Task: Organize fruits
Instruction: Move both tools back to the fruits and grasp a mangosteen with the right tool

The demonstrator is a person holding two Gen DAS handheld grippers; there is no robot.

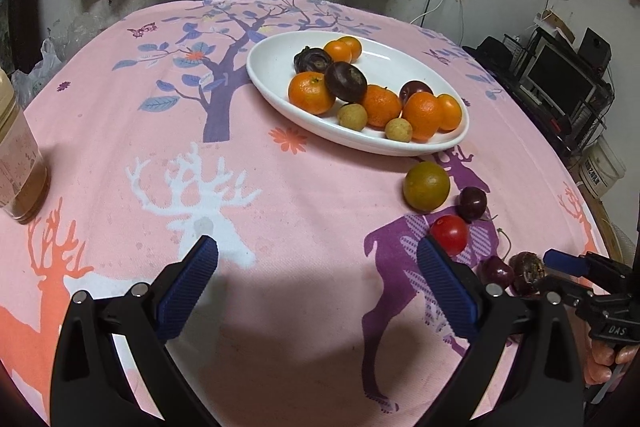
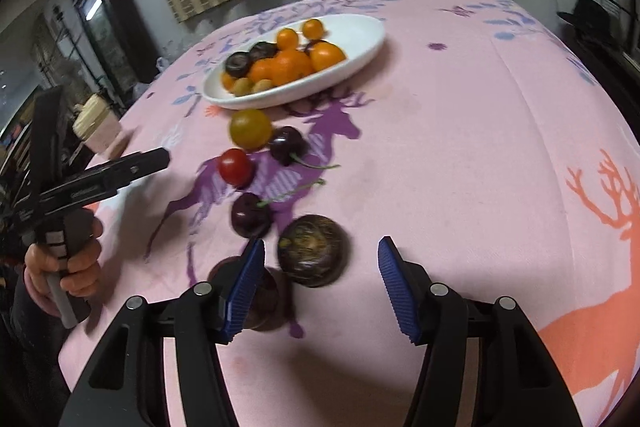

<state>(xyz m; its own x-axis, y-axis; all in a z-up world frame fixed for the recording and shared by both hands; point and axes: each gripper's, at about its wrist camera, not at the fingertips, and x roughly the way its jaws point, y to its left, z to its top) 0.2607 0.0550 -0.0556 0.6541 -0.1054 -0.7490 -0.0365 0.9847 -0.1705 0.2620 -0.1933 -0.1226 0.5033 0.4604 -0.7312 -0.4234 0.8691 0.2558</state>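
A white oval plate [image 1: 276,67] [image 2: 360,31] holds several oranges, dark round fruits and small tan ones. Loose on the pink cloth lie a greenish orange [image 1: 426,186] [image 2: 251,129], a red tomato [image 1: 450,234] [image 2: 236,167], two dark cherries [image 2: 287,145] [image 2: 250,215] and a dark brown round fruit [image 2: 314,251] [image 1: 527,265]. My right gripper [image 2: 320,247] [image 1: 542,270] is open around that brown fruit, its pads clear of it. Another dark fruit [image 2: 266,297] is half hidden behind its left finger. My left gripper [image 1: 316,251] [image 2: 164,157] hangs open over bare cloth.
A tan lidded jar [image 1: 20,155] [image 2: 98,127] stands near the table's left edge. Beyond the right edge are a shelf with a monitor [image 1: 560,79] and a white bucket [image 1: 602,167]. A hand [image 2: 68,263] grips the left gripper's handle.
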